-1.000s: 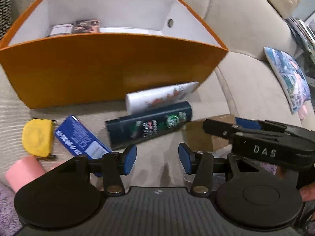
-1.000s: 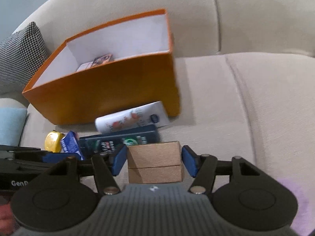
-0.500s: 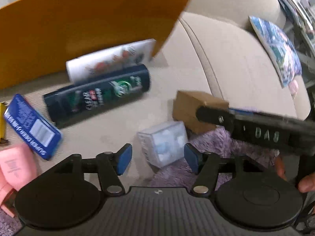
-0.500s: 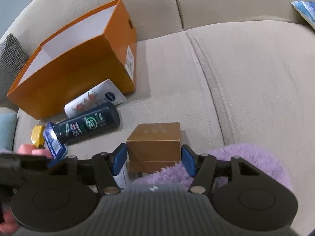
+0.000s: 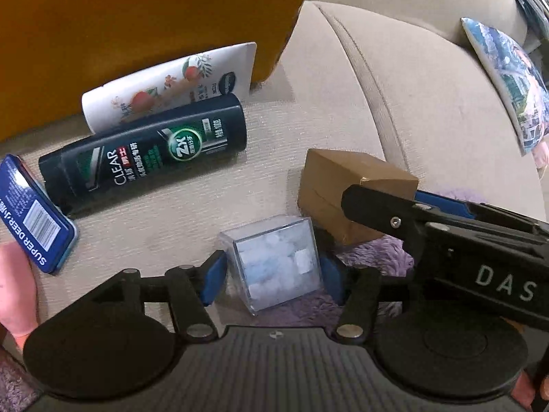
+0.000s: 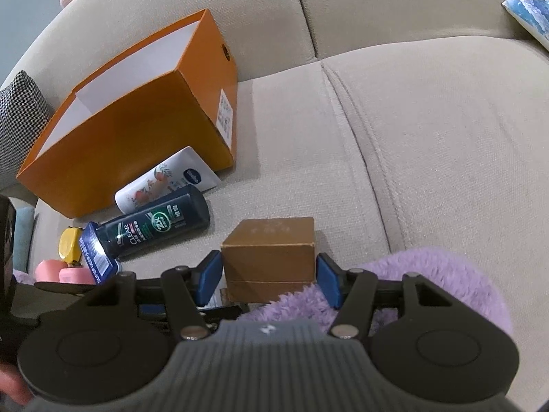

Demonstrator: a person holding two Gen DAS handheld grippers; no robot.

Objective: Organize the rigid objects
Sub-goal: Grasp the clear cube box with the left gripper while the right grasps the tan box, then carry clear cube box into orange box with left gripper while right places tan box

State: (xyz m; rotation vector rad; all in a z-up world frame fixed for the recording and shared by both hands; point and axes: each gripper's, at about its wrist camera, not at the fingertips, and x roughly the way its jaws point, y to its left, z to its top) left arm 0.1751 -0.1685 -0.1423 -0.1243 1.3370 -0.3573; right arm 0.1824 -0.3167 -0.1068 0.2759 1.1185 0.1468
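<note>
A small clear plastic box [image 5: 278,264] with white and pale blue contents sits on the sofa seat between the fingers of my left gripper [image 5: 272,278]. Its jaws are closing, and a thin gap still shows at the left pad. My right gripper [image 6: 269,276] is shut on a brown cardboard box [image 6: 271,243], which rests at the edge of a purple fluffy cloth [image 6: 429,281]. In the left wrist view that brown box [image 5: 329,178] lies just beyond the clear box, with the right gripper's black finger across it. An open orange box [image 6: 137,130] stands at the back left.
In front of the orange box [image 5: 137,34] lie a white tube [image 5: 164,86], a dark shampoo bottle [image 5: 147,154] and a blue tin [image 5: 31,219]. A yellow tape measure [image 6: 68,243] and a pink item [image 6: 58,271] sit further left. A patterned cushion [image 5: 507,79] lies at the right.
My left gripper moved right and down, away from the bottles, and the clear box now stands between its fingers. The right gripper shifted with the brown box, then stopped.
</note>
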